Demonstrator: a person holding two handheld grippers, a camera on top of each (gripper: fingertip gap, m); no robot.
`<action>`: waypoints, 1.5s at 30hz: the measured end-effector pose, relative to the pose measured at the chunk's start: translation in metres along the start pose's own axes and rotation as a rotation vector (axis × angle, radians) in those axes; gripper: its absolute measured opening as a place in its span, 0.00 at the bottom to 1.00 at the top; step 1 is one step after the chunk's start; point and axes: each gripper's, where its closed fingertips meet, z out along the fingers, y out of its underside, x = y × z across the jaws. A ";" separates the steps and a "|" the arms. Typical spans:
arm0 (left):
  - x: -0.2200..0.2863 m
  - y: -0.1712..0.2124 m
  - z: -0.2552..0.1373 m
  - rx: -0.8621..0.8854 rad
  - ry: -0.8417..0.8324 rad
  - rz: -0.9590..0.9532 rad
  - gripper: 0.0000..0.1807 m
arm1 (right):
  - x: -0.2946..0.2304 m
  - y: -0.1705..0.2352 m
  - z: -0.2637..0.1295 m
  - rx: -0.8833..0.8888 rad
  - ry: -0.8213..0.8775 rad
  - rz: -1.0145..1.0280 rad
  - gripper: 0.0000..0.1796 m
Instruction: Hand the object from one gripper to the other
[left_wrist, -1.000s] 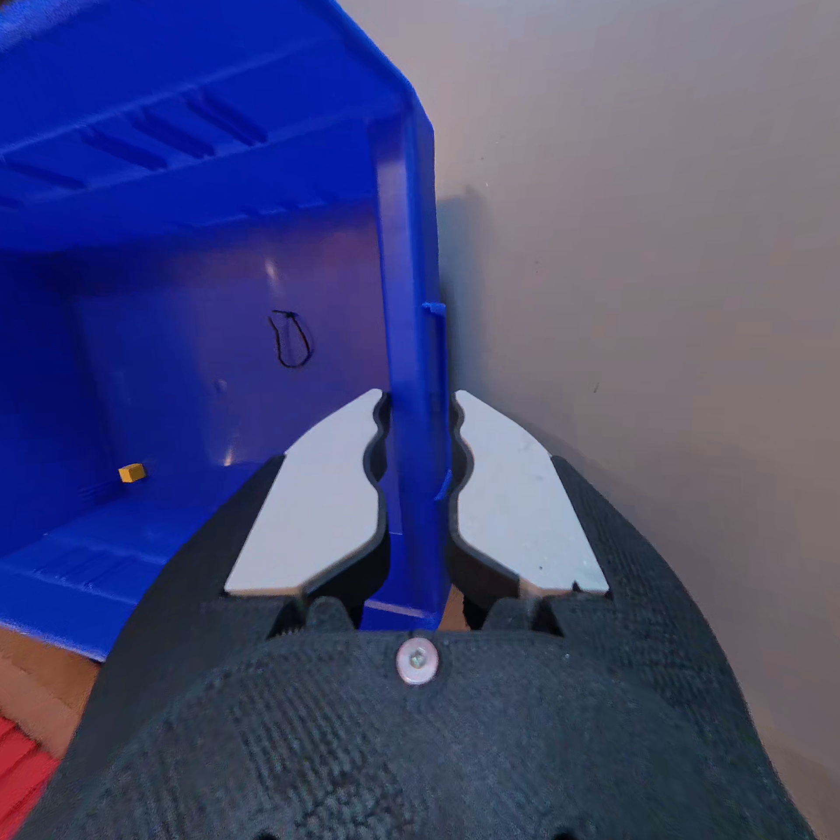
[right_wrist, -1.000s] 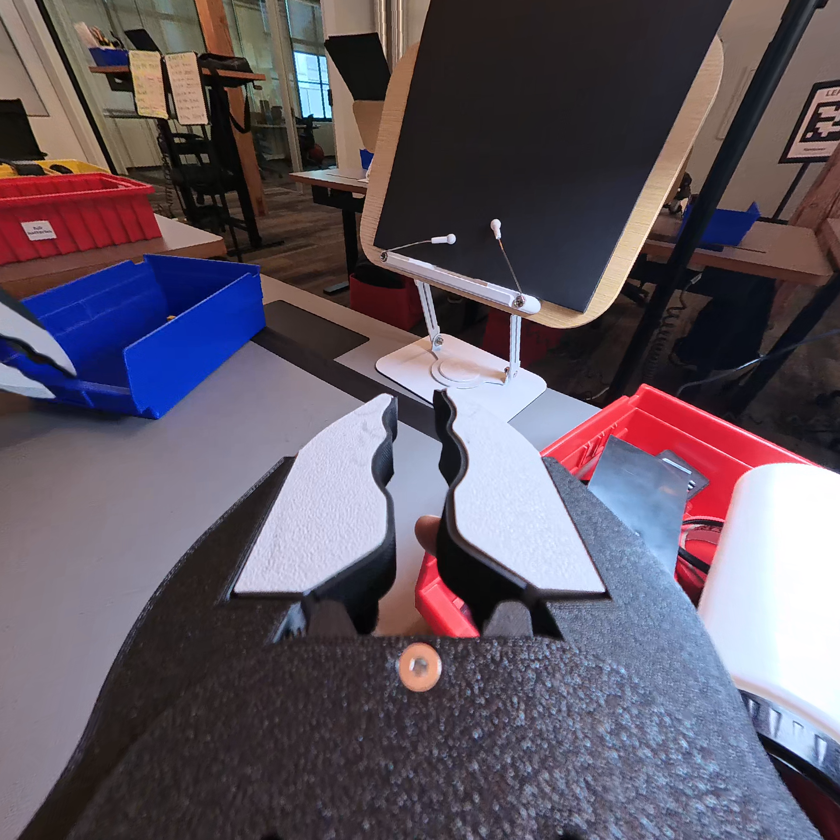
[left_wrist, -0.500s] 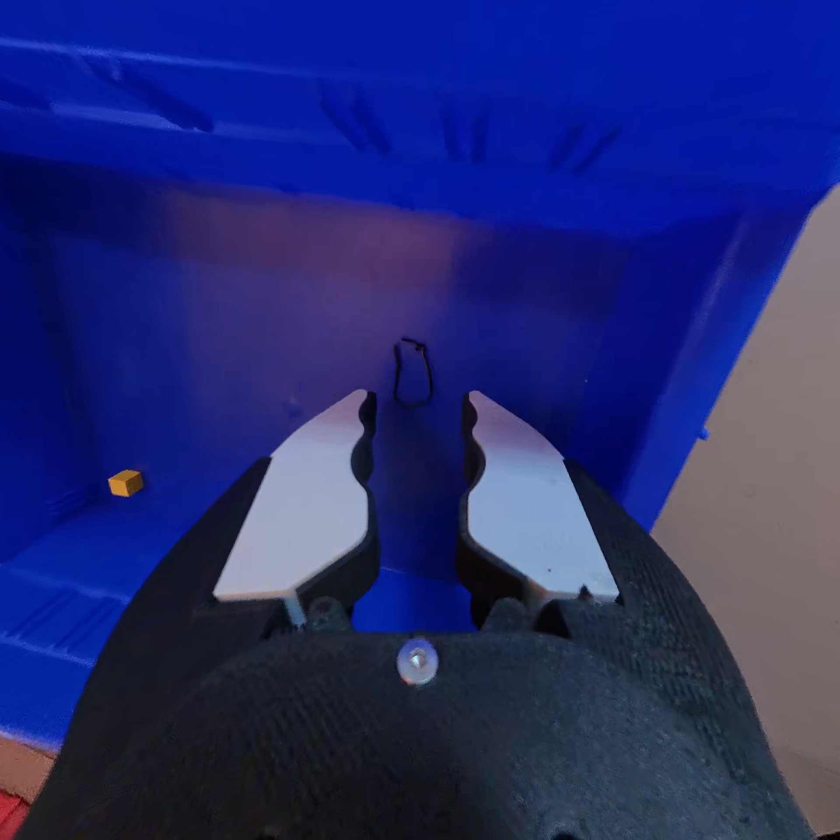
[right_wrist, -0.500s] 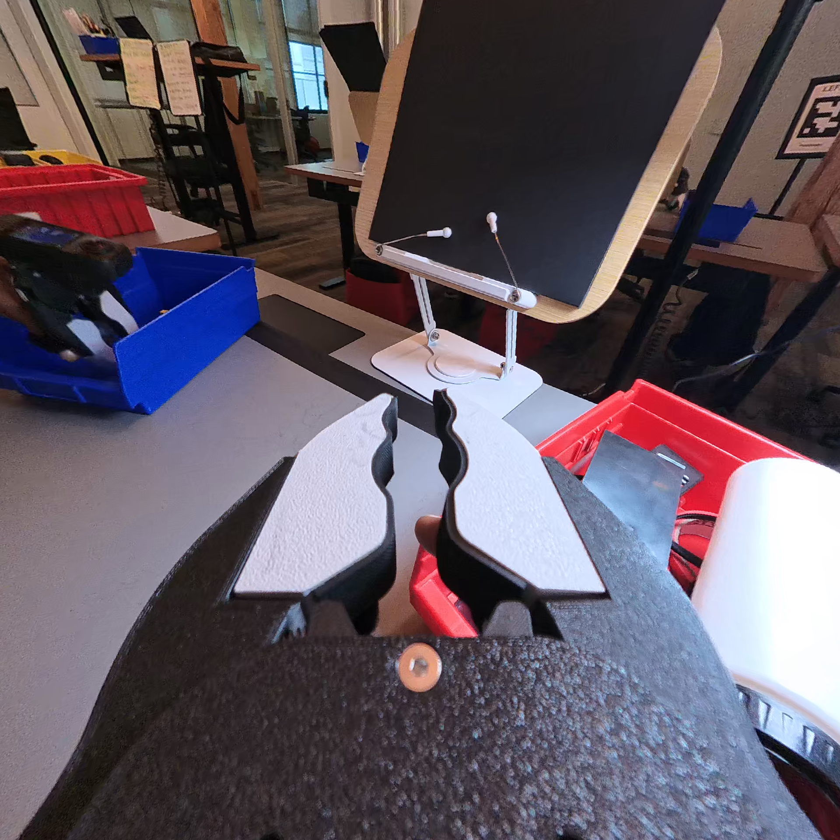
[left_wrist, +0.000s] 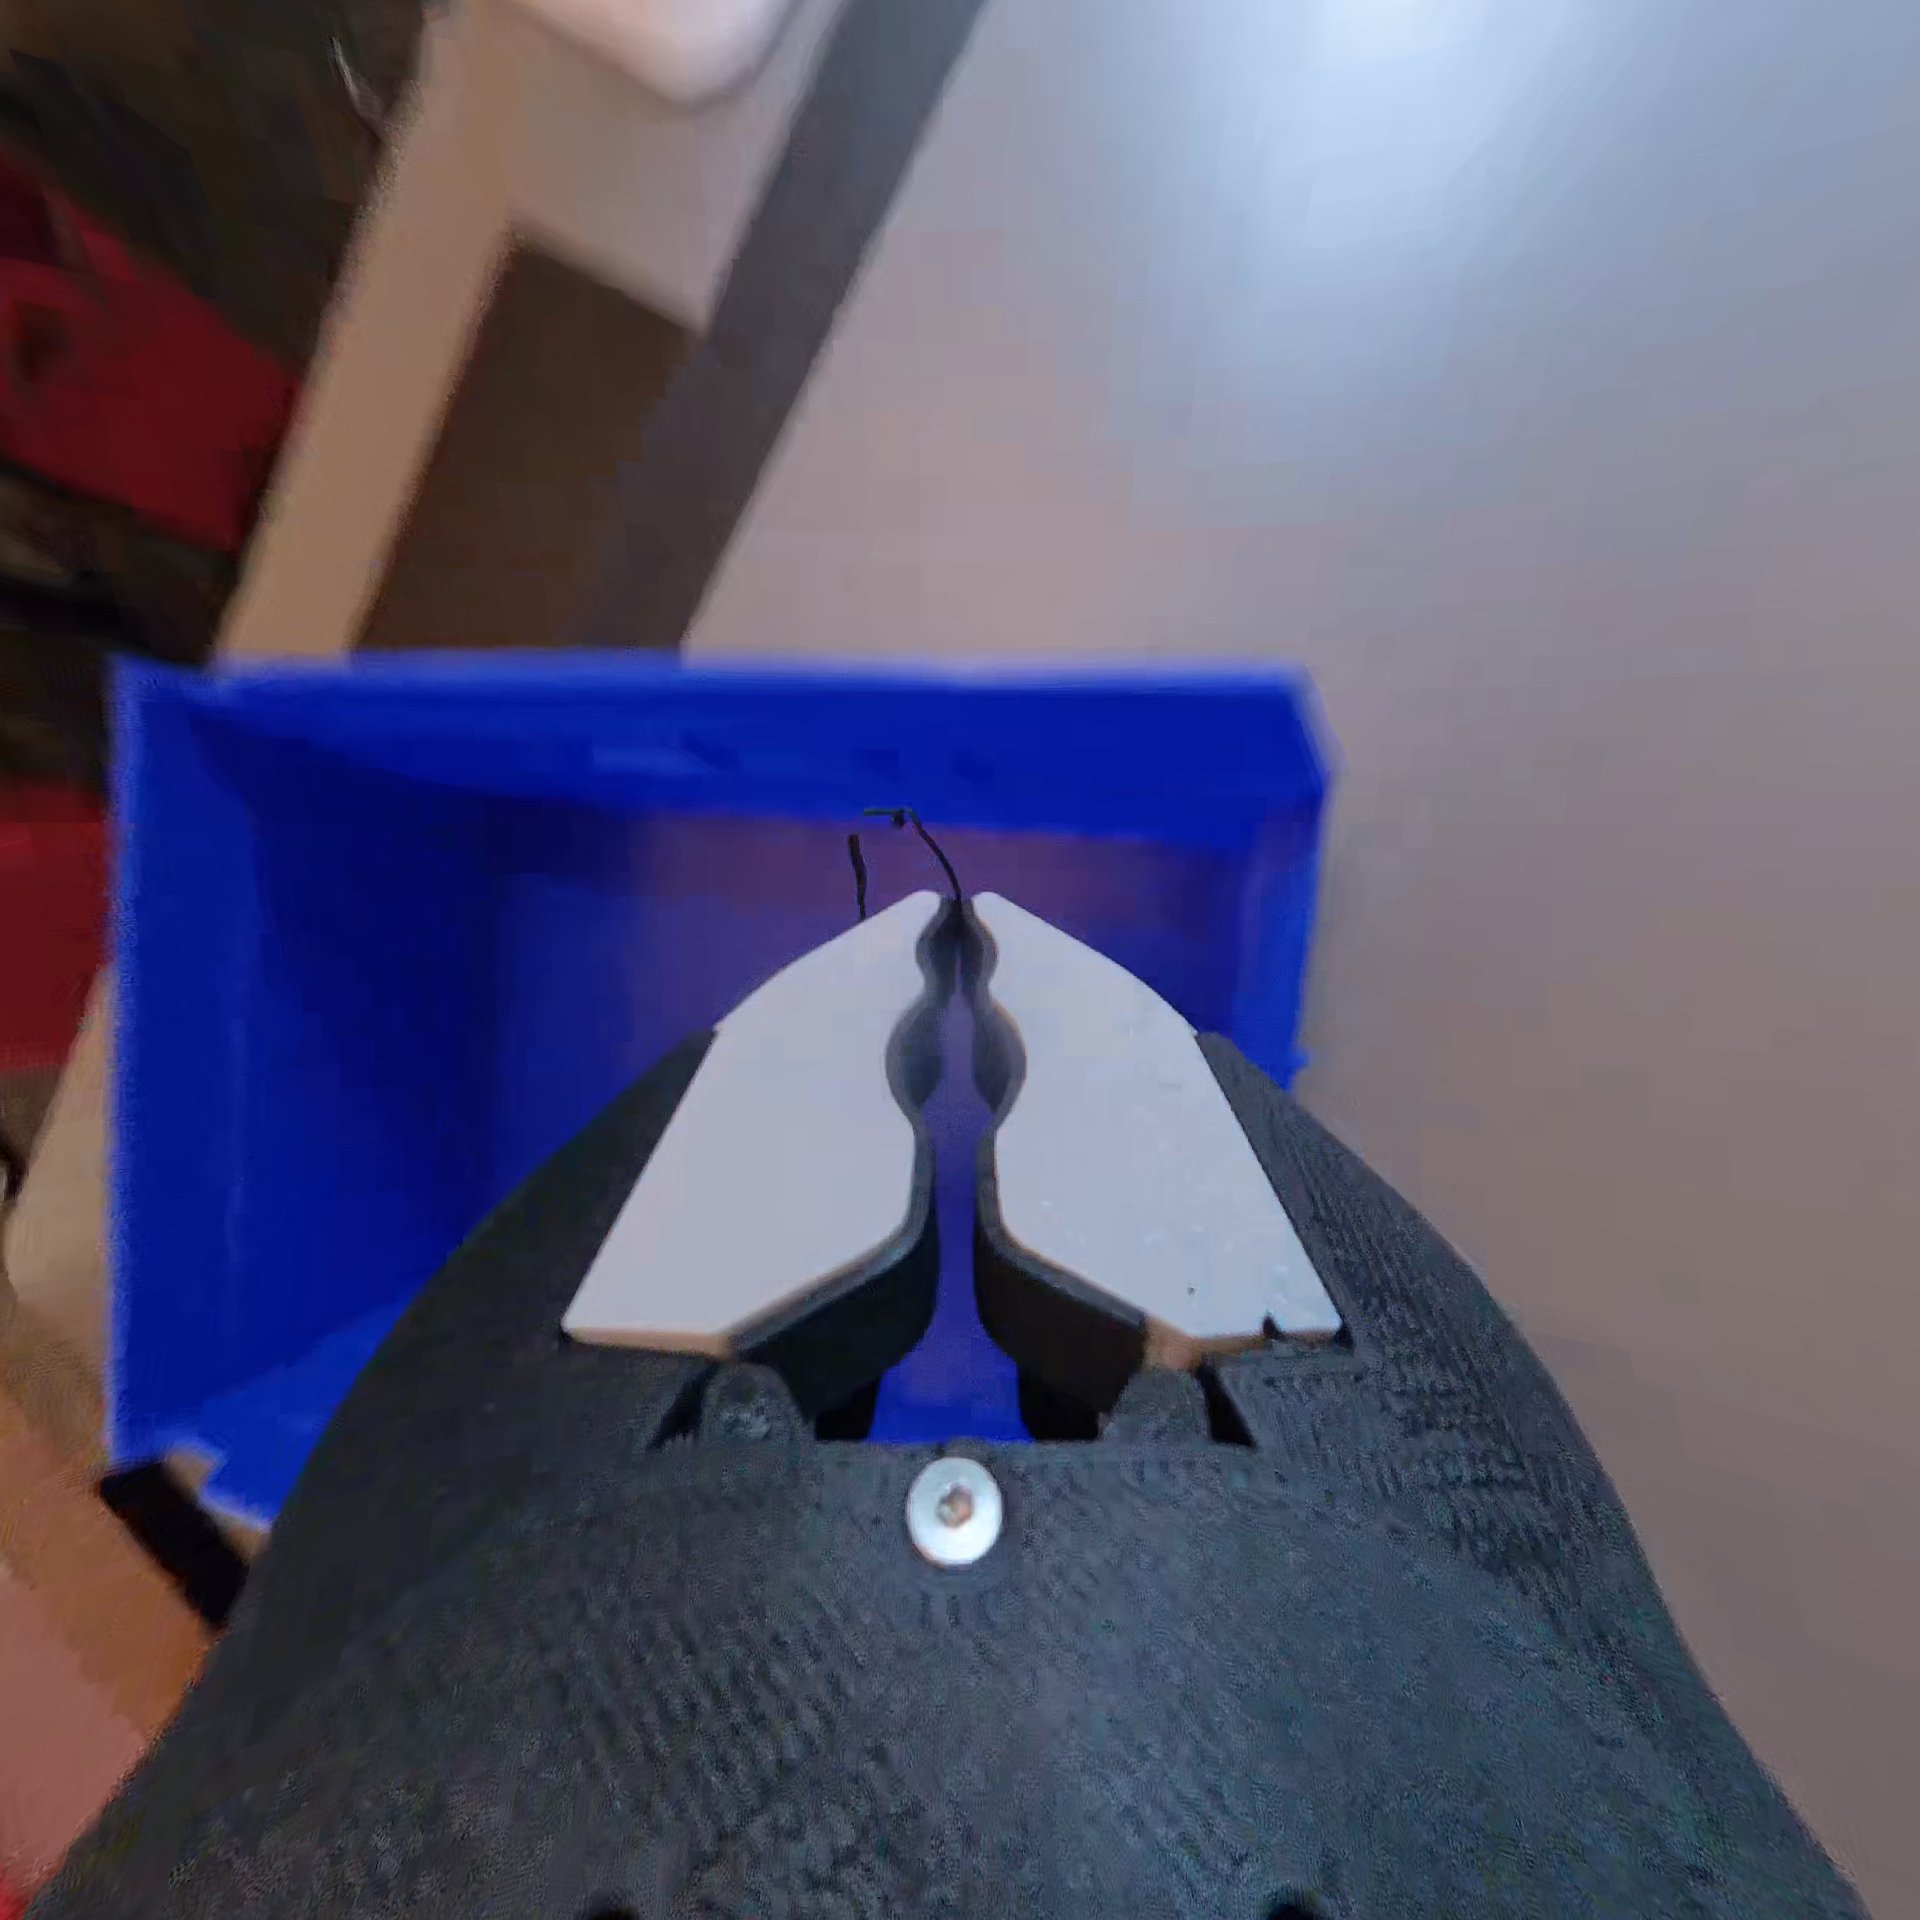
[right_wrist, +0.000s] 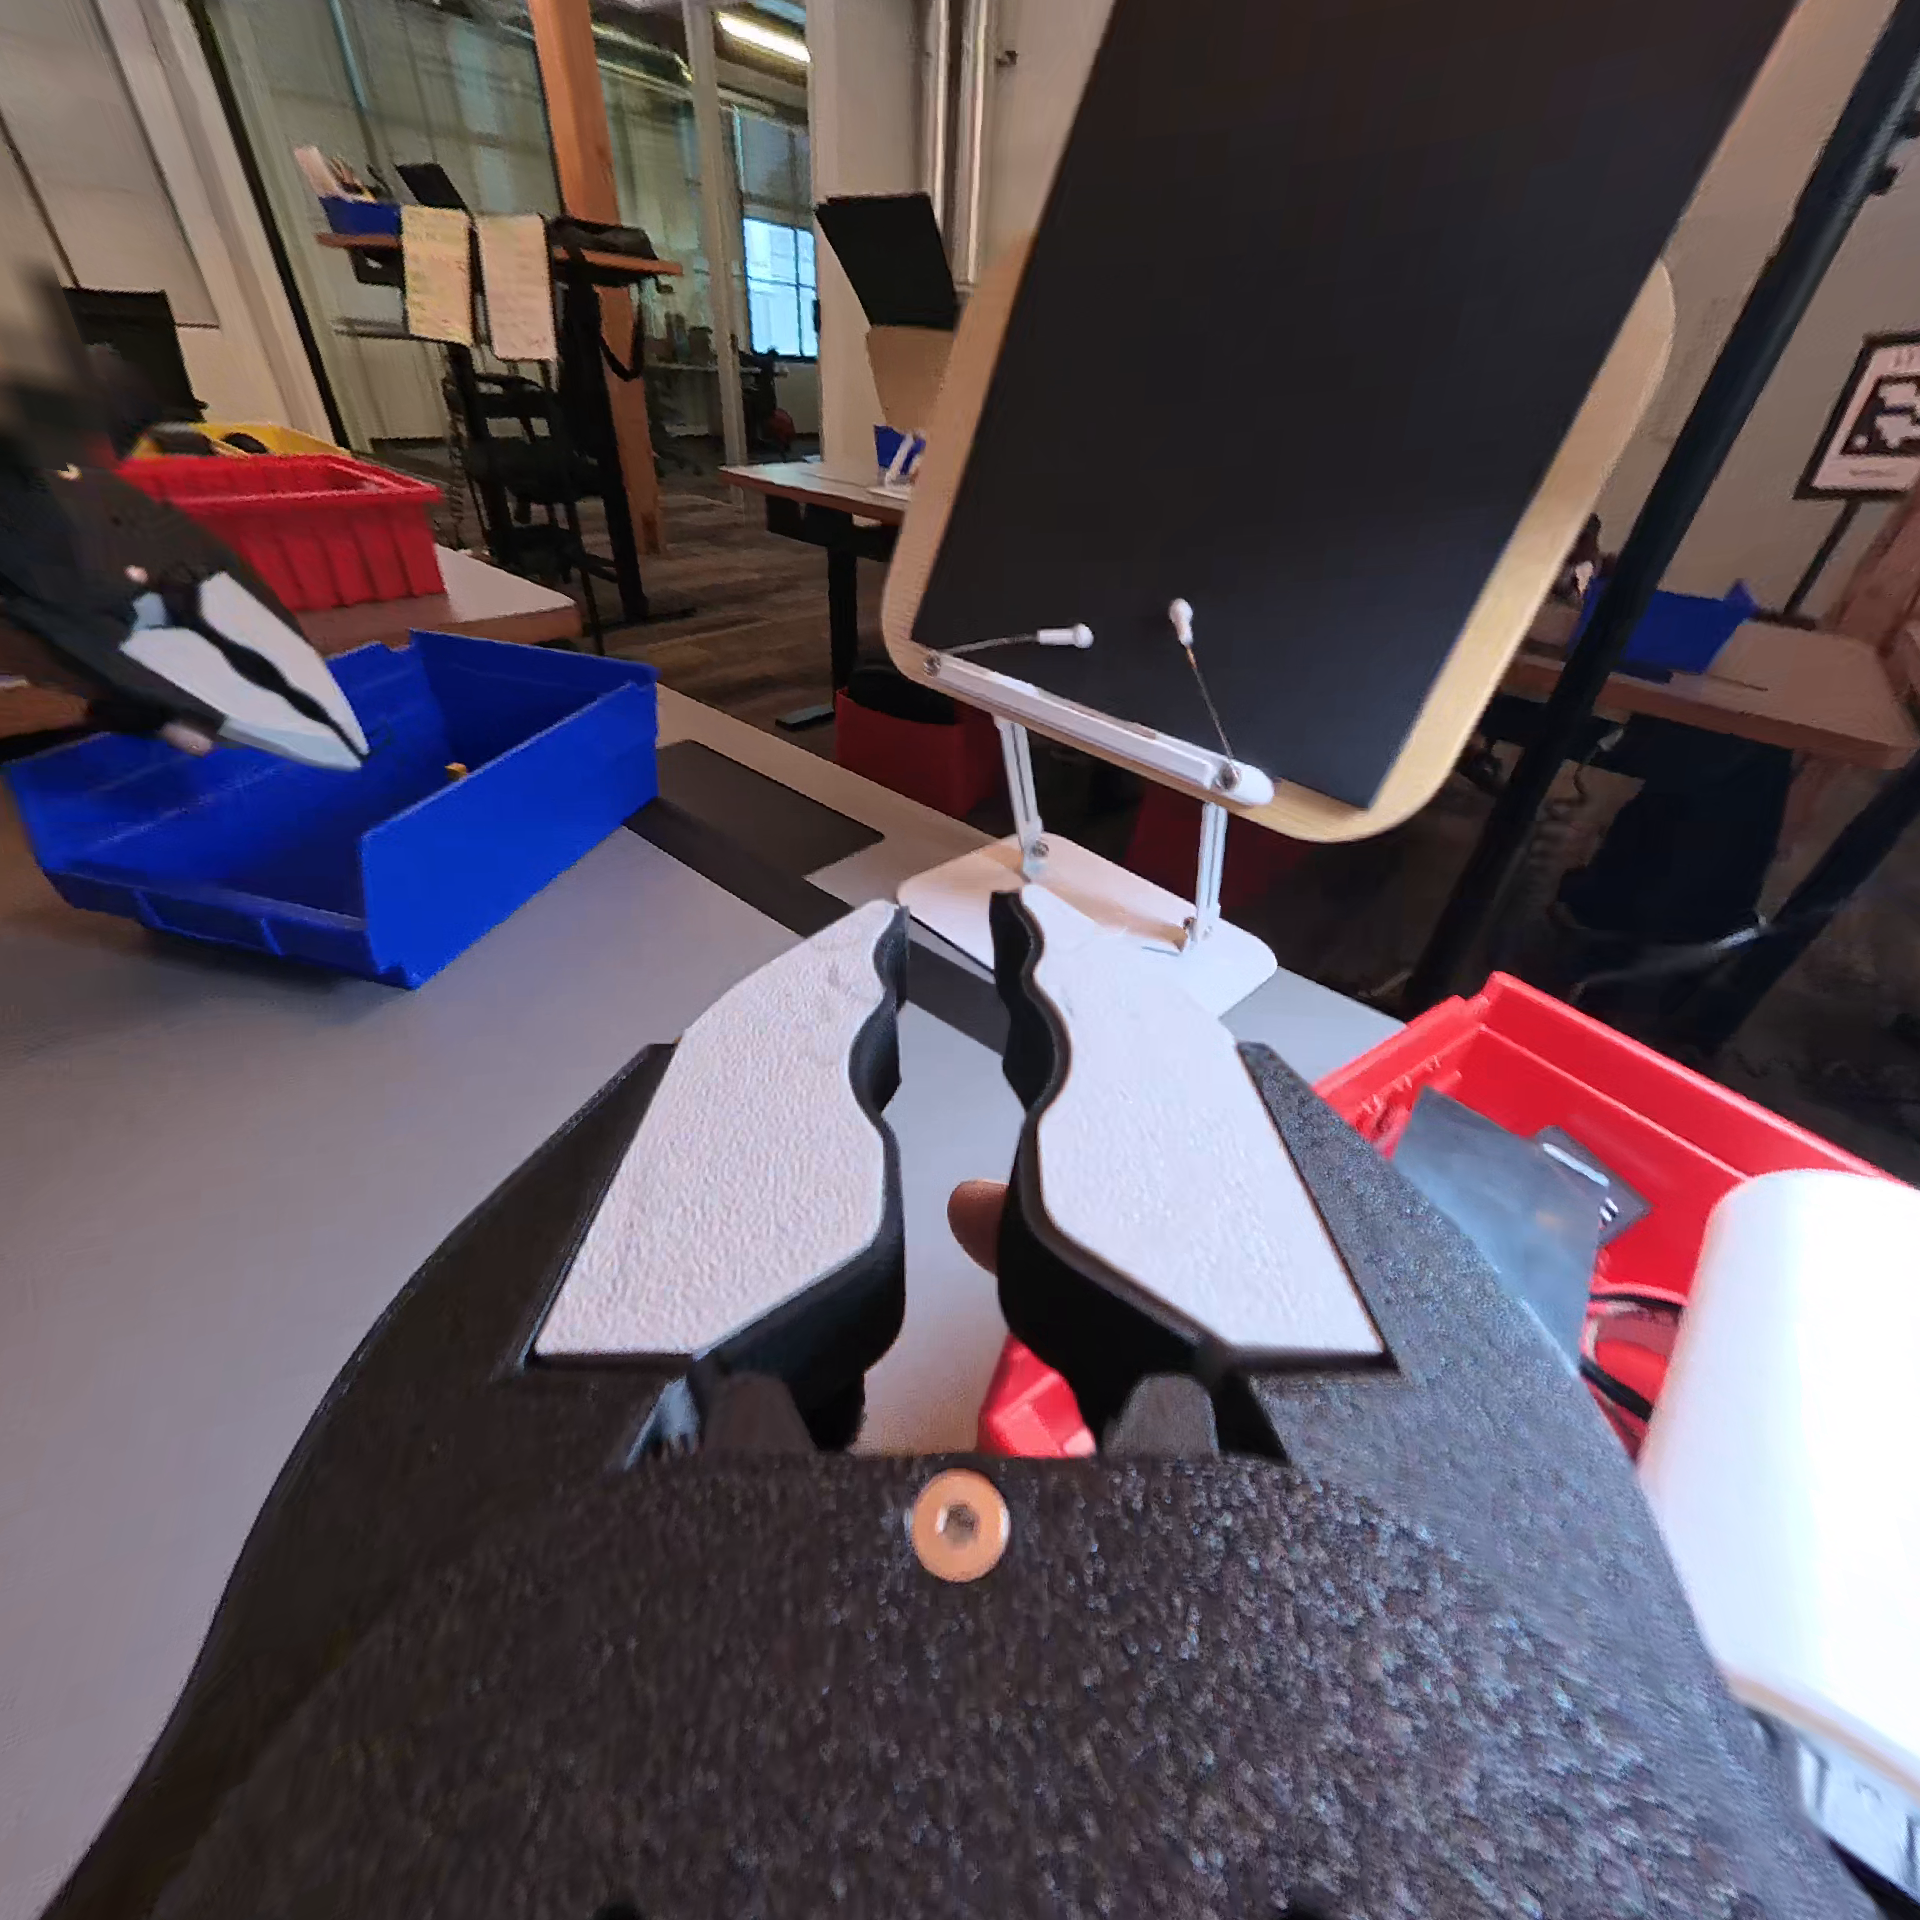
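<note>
My left gripper is shut on a thin black wire loop, whose ends stick out past the fingertips. It holds the loop above the blue bin. In the right wrist view the left gripper hangs over the same blue bin at the far left of the grey table. My right gripper is open and empty, low over the table's middle, well apart from the left one.
A red bin with black parts sits at the right, beside a white roll. A black board on a white stand rises behind the right gripper. A small yellow block lies in the blue bin. Left tips to right tips: about 45 centimeters.
My left gripper went into the blue bin, closed on the black wire loop and lifted it out, pulling back. The right gripper stayed nearly in place, still open.
</note>
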 end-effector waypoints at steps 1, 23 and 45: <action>0.012 -0.026 -0.015 0.115 0.019 0.013 0.00 | -0.008 -0.006 0.000 0.030 -0.029 -0.016 0.09; 0.270 -0.230 -0.154 1.276 1.254 0.189 0.00 | -0.220 -0.069 -0.048 0.359 -1.154 0.359 0.12; 0.224 -0.269 -0.123 1.249 0.565 -0.026 0.08 | -0.097 -0.132 -0.089 0.937 -0.770 0.696 0.00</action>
